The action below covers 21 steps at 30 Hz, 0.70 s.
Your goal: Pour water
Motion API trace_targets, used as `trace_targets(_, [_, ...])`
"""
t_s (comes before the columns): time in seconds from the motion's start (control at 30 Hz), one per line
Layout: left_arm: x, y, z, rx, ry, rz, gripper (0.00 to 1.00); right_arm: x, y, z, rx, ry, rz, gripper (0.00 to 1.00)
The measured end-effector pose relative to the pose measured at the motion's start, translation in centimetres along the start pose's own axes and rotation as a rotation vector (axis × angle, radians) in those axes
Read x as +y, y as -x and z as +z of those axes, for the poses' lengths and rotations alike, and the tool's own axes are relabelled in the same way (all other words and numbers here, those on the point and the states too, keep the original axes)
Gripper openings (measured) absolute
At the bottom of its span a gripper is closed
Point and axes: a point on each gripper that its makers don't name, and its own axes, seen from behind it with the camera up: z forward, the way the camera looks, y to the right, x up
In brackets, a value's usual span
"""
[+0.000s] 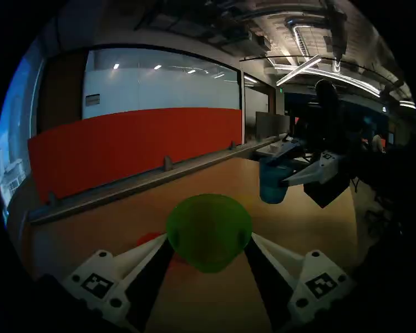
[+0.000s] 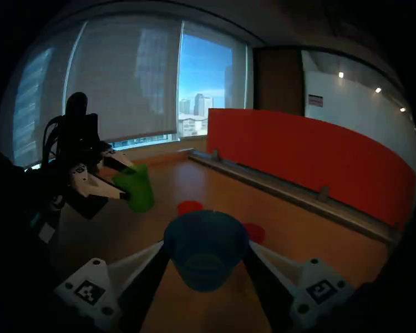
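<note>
Blue cup (image 2: 206, 252) sat clamped between both fingers of the right gripper (image 2: 206, 244), held above the table (image 2: 319, 233). Green cup (image 1: 209, 232) was grasped the same way by the left gripper (image 1: 209, 240), right at its fingertips. In the left gripper view the blue cup hung farther off to the right, well apart from the green one. Two red round things (image 2: 189, 207) lay on the table beyond the blue cup. Whether either cup held water could not be told.
</note>
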Motion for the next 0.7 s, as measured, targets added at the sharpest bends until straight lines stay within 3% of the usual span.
trace_targets(0.7, [0.2,-3.7,-1.2,0.121,-0.012,-0.022,0.85,-0.1,-3.1,-1.1,0.095,0.008,0.004,0.9])
